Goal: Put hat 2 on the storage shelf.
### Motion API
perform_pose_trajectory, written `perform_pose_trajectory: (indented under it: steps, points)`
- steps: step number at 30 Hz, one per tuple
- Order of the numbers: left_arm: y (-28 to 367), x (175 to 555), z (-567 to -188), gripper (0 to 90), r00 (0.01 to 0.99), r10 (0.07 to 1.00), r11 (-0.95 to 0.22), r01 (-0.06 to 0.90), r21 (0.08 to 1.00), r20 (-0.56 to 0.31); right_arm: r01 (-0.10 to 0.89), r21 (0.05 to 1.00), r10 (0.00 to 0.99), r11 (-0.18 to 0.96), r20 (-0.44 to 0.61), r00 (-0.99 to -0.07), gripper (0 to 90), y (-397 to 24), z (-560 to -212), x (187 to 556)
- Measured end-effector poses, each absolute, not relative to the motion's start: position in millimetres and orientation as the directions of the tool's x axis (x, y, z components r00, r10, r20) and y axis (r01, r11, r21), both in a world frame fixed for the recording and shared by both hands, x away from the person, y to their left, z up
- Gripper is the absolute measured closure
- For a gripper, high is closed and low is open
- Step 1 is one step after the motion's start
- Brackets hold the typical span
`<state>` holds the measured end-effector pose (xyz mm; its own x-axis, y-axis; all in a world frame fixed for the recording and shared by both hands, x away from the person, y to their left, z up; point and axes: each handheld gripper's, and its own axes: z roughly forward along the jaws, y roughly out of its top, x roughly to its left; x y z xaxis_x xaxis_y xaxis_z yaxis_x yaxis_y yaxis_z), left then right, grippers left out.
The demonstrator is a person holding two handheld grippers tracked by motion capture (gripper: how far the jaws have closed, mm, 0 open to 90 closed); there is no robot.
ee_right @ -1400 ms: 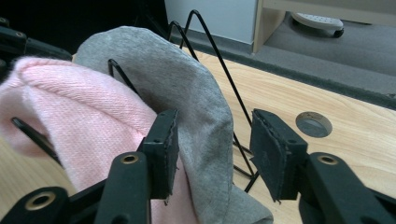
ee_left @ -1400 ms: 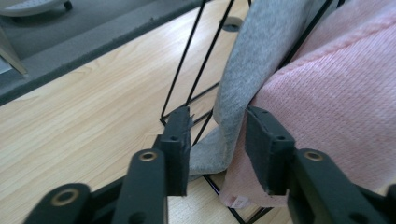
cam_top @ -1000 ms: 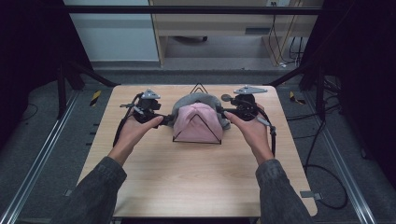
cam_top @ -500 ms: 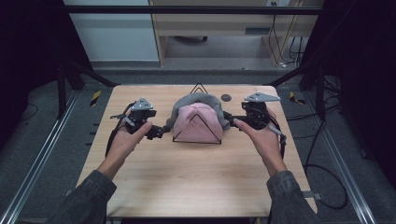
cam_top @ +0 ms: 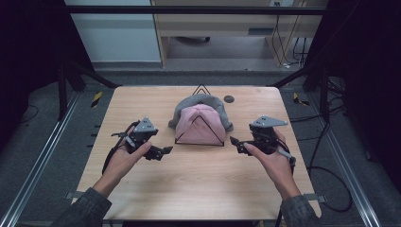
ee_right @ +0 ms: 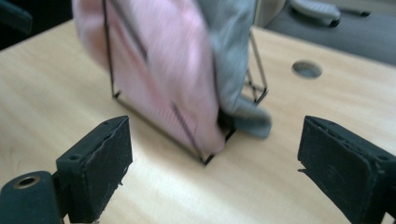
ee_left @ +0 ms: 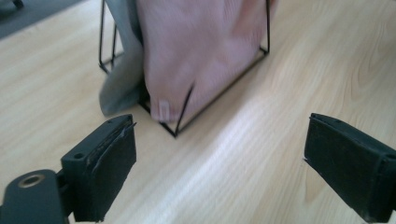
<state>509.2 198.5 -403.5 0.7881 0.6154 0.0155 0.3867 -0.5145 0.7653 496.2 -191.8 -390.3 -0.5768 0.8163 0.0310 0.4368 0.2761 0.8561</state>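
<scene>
- Two cloths, a pink cloth [cam_top: 198,125] in front and a grey cloth [cam_top: 201,101] behind it, are draped over a black wire rack [cam_top: 198,142] shaped like a triangle, which stands near the far middle of the wooden table [cam_top: 198,189].
- Seen in the left gripper view, the pink cloth [ee_left: 201,51] hangs down to the rack's base, and the grey cloth [ee_left: 121,84] trails onto the table beside it.
- Held to the left of the rack, the left gripper [cam_top: 166,151] has just been opened; its jaws are spread wide with nothing between them.
- Held to the right of the rack, the right gripper [cam_top: 235,143] has likewise just been opened and is empty.
- A small round hole [cam_top: 229,99] is seen in the table behind the rack.
</scene>
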Motion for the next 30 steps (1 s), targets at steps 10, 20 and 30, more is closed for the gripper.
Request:
perform_pose_trajectory:
  steps: [10,20,30]
  points:
    - [205.0,495.2,-438.4,6.6,0.800,0.600,-0.609,0.439,0.661,0.022,0.510,0.796,0.794,0.327,0.061,-0.605,9.6,-191.6,-438.9,477.2]
    - [218.1,501.4,-476.6,6.3,0.785,0.619,-0.624,0.506,0.596,-0.019,0.614,0.721,0.807,0.321,0.130,-0.576,10.0,-187.0,-476.1,488.1]
    - [222.2,503.8,-489.1,4.7,0.769,0.640,-0.627,0.528,0.573,-0.009,0.657,0.673,0.812,0.340,0.143,-0.566,10.0,-182.8,-493.3,492.0]
